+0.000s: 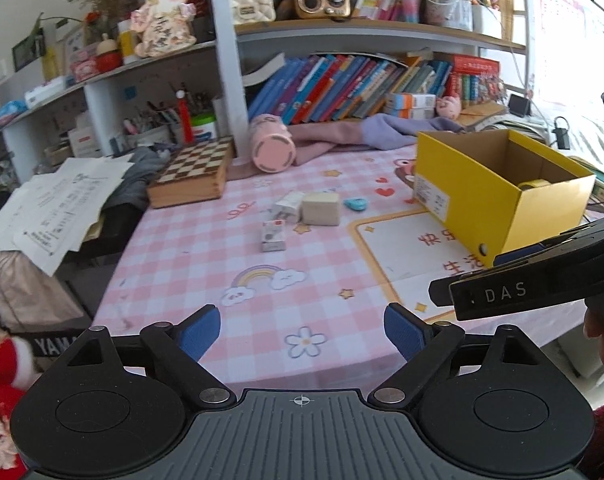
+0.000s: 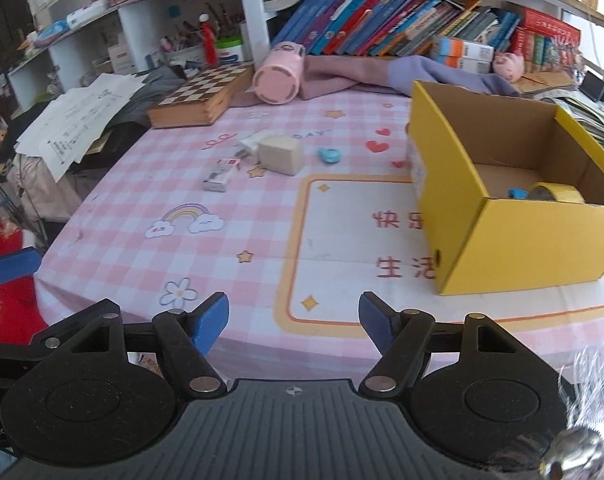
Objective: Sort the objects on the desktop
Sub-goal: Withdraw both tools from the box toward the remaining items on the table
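You are holding both tongs low over the near edge of the desk [image 2: 262, 216], and neither is touching anything. Your left tongs [image 1: 302, 334] are standing spread wide with nothing between the blue pads [image 1: 200, 334], pointing across the pink checked cloth toward the small items. Your right tongs [image 2: 294, 322] are likewise gaping, empty, with the yellow box [image 2: 514, 240] lying ahead and to their right. In the left view your right tool is showing as a dark body at the right side, just in front of the box [image 1: 498, 196]. The things still to be sorted are sitting in a loose cluster in the middle of the desk, well apart from both tongs: a beige block [image 2: 281, 155], a white charger [image 2: 251, 145] touching its left side, a small white carton [image 2: 221, 175] lying just in front of them, and a blue clip [image 2: 329, 155] just to the right of the block. Inside the box a tape roll [image 2: 558, 193] is leaning near the front wall, with a small blue thing [image 2: 517, 193] beside it. Behind the cluster, a chessboard [image 2: 202, 94] is resting at the desk's far left and a pink cup [image 2: 276, 76] is lying on its side next to it, against a crumpled cloth [image 2: 342, 72].
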`<action>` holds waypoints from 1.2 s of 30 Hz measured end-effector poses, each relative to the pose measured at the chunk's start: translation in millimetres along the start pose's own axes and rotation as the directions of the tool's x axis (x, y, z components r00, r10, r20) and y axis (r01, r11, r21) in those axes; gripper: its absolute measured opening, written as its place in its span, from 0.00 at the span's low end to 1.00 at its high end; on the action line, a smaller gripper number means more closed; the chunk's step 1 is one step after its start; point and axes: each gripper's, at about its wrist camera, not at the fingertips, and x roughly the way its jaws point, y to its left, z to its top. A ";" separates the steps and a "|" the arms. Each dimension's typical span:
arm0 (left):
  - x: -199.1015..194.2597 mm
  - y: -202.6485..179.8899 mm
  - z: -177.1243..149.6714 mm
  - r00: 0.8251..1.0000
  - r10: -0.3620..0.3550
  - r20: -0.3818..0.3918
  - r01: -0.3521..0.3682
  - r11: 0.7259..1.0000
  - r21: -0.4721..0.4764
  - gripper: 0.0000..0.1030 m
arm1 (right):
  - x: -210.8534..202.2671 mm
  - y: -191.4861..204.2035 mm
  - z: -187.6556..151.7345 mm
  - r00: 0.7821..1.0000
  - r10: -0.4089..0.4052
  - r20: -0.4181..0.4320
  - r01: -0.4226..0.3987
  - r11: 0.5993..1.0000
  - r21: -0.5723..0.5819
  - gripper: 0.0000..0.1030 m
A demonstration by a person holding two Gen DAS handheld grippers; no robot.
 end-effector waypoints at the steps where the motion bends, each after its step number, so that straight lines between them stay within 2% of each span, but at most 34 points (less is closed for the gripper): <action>1: -0.1 2.8 -0.2 1.000 0.006 -0.001 -0.006 1.000 -0.009 0.89 | 0.9 3.1 1.1 1.000 0.006 -0.001 -0.006 1.000 -0.009 0.68; 5: 3.2 11.4 0.5 1.000 0.023 -0.012 -0.023 0.999 -0.040 0.89 | 4.2 12.2 5.9 1.000 0.022 -0.001 -0.022 0.999 -0.043 0.68; 14: 18.0 10.8 4.5 0.999 0.013 -0.029 -0.014 0.999 -0.042 0.89 | 17.7 10.6 16.6 1.000 0.025 -0.019 -0.026 0.998 -0.057 0.68; 21: 46.9 12.0 19.0 0.998 0.007 -0.064 -0.009 0.999 -0.032 0.89 | 41.9 2.6 37.1 0.999 0.032 -0.033 -0.034 0.998 -0.047 0.68; 26: 65.9 12.4 32.0 0.998 0.003 -0.059 -0.005 1.000 -0.030 0.89 | 59.3 -3.7 56.8 0.999 0.041 -0.033 -0.043 0.998 -0.051 0.67; 36: 109.7 18.1 52.7 0.996 0.014 -0.091 -0.022 0.997 -0.080 0.88 | 96.7 -17.4 91.0 0.999 0.033 -0.043 -0.036 0.997 -0.063 0.64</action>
